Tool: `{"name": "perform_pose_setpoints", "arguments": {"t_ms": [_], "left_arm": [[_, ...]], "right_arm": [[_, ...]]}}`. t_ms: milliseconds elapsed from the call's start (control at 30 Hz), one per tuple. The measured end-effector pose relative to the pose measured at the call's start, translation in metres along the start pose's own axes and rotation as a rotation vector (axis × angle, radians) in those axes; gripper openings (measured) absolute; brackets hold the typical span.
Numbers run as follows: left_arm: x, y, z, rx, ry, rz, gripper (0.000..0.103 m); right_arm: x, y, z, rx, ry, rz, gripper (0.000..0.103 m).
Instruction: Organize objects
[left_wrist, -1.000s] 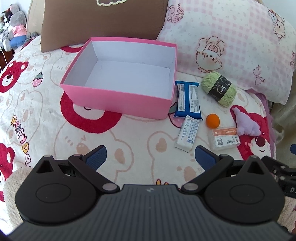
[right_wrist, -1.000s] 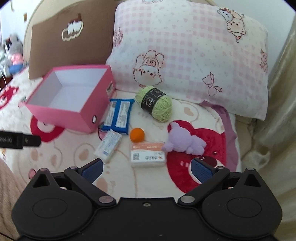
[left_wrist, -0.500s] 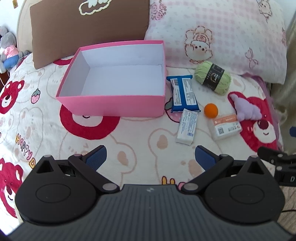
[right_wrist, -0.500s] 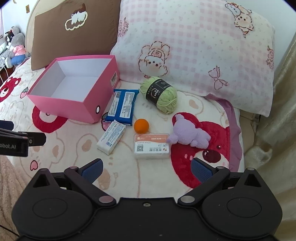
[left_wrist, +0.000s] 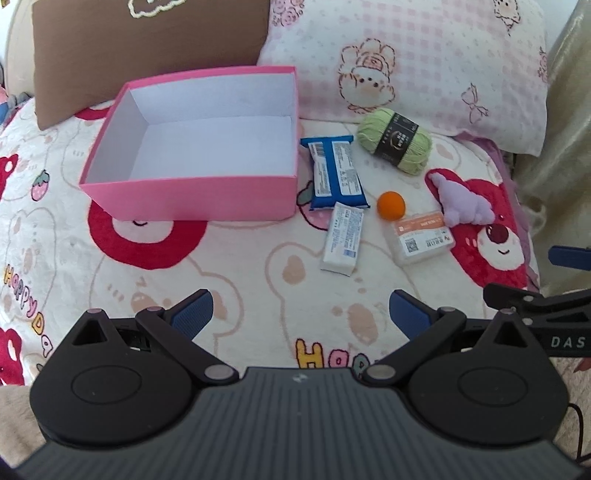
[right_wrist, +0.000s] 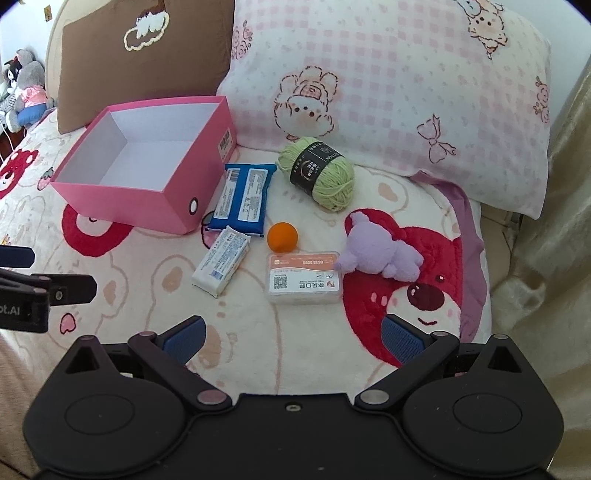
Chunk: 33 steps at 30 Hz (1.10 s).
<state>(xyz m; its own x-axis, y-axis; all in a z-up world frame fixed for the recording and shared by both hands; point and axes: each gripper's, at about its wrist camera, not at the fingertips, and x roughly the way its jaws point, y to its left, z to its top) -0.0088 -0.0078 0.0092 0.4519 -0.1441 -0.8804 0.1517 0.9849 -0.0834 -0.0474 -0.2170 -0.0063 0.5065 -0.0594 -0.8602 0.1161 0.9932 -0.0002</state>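
On the fleecy bear-print blanket (left_wrist: 229, 266), your left gripper (left_wrist: 299, 314) and right gripper (right_wrist: 291, 334) hung spread wide, empty. Right of the rectangular pink cardboard box (left_wrist: 192, 195) lay a fuzzy green yarn ball (right_wrist: 317, 171) and a glossy blue packet (right_wrist: 245, 194).

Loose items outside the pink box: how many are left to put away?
6, all right of the empty box: blue pack, white pack, yarn, orange ball, clear case, purple plush. None seem hidden.
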Motion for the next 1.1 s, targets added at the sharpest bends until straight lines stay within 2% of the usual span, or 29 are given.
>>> {"name": "perform_pose_setpoints", "arguments": {"t_ms": [167, 333, 467, 733, 800, 1000, 1100], "left_arm": [[0.007, 0.005, 0.002, -0.012, 0.016, -0.031, 0.103], [0.017, 0.012, 0.01, -0.036, 0.066, -0.123, 0.103], [0.023, 0.009, 0.014, -0.004, 0.071, -0.105, 0.103], [0.031, 0.004, 0.021, 0.003, 0.083, -0.116, 0.102], [0.031, 0.003, 0.025, 0.004, 0.089, -0.114, 0.101], [0.032, -0.004, 0.051, 0.042, 0.075, -0.101, 0.1], [0.035, 0.0, 0.062, 0.012, 0.065, -0.122, 0.1]], "right_arm": [[0.007, 0.002, 0.003, -0.028, 0.015, 0.022, 0.102], [0.016, 0.0, 0.006, -0.024, 0.024, 0.009, 0.102], [0.025, -0.004, 0.007, -0.029, 0.041, 0.013, 0.102], [0.038, -0.015, 0.009, -0.052, 0.067, -0.021, 0.102], [0.031, -0.017, 0.011, -0.077, 0.014, 0.002, 0.102], [-0.002, -0.02, 0.028, -0.256, -0.305, 0.11, 0.102], [0.009, -0.012, 0.038, -0.36, -0.33, 0.144, 0.102]]}}
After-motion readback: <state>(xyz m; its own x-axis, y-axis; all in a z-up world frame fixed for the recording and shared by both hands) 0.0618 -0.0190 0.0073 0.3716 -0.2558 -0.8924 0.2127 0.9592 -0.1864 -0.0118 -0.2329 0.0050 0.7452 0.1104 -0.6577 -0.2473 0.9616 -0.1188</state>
